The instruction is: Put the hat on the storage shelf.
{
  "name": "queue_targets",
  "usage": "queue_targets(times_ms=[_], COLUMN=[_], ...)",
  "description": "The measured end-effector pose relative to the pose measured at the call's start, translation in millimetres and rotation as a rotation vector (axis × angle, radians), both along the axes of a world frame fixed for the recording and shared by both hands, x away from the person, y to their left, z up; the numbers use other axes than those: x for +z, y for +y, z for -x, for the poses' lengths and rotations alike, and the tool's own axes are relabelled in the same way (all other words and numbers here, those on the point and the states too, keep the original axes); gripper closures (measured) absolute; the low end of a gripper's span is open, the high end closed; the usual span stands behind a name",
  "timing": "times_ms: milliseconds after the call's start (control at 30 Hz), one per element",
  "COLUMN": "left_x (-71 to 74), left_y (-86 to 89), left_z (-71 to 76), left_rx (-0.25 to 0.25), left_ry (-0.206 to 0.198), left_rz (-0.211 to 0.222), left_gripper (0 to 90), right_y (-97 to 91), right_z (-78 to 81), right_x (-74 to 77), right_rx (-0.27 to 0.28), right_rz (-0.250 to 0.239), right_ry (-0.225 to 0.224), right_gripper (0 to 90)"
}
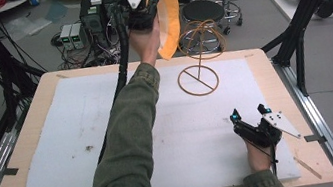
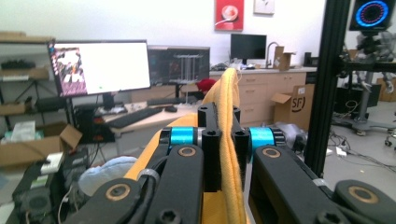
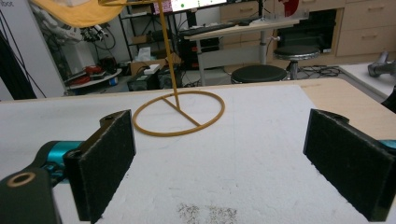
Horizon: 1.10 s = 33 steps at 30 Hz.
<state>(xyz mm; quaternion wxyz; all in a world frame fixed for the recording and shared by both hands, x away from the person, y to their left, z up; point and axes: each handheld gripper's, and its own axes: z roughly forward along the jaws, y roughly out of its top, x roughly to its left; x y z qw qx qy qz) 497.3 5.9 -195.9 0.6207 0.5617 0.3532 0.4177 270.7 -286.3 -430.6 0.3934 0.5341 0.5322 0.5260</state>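
Up at twelve o'clock, the left gripper (image 1: pixel 149 6) has its jaws pinching the rim of an orange cap (image 1: pixel 167 17), lifted beside the wire stand (image 1: pixel 196 50) apparently to hang it, while at four o'clock the right gripper (image 1: pixel 250 114) rests spread wide on the tabletop (image 1: pixel 60 140).

left tongs (image 1: pixel 154 5) clamped, right tongs (image 1: pixel 249 112) agape

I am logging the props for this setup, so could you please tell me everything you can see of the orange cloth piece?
The orange cloth piece is soft, ribbed-looking fabric with a thick rounded hem, curved like a cap or bowl. It is lifted above the table's far edge, standing on edge beside the top rings of the gold wire stand. The left gripper is shut on its rim, the hem rising between the pads.
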Motion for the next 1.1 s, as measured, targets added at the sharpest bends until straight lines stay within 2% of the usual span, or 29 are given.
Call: queue_targets(times_ms=[67, 233, 533, 633, 733, 900, 967, 1067, 1100], left_x=[2.8, 6.1, 3.6, -0.1, -5.0, -15.7, -20.2, -27.4, -29.8], left_y=[-9.3, -32.6, -69.2, -82.2, -96.6, -115.4, -122.8, -132.5, -135.3], left_z=[1.6, 6.2, 11.0, 15.7, 20.2, 23.3, 24.2, 25.2, 24.8], left_rx=[-0.018, -0.084, -0.181, -0.221, -0.246, -0.28, -0.284, -0.279, -0.281], left_ry=[-0.005, -0.025, -0.067, -0.101, -0.125, -0.136, -0.147, -0.166, -0.166], left_rz=[-0.007, 0.026, -0.001, -0.015, -0.03, -0.042, -0.075, -0.158, -0.168], left_gripper=[87.6, 87.6, 87.6, 87.5, 87.6, 87.5, 87.5, 87.5, 87.5], right_y=[-0.2, -0.6, -1.8, -2.7, -2.2, -1.9, -2.4, -3.2, -3.1], right_z=[-0.8, -1.4, 1.2, 3.0, 4.3, 6.8, 7.7, 7.5, 7.7], right_x=[-0.3, -0.3, 0.5, 0.9, 1.4, 2.4, 2.6, 2.4, 2.4], right_rx=[0.004, 0.004, -0.002, -0.002, -0.007, -0.009, -0.012, -0.006, -0.005], right_rz=[-0.003, -0.013, -0.011, 0.008, -0.001, 0.009, 0.006, -0.002, -0.007], right_ry=[-0.001, 0.001, 0.003, -0.006, -0.01, -0.023, -0.028, -0.027, -0.019], right_gripper=[8.0, 8.0, 8.0, 8.0, 8.0, 8.0, 7.9, 7.9, 8.0])
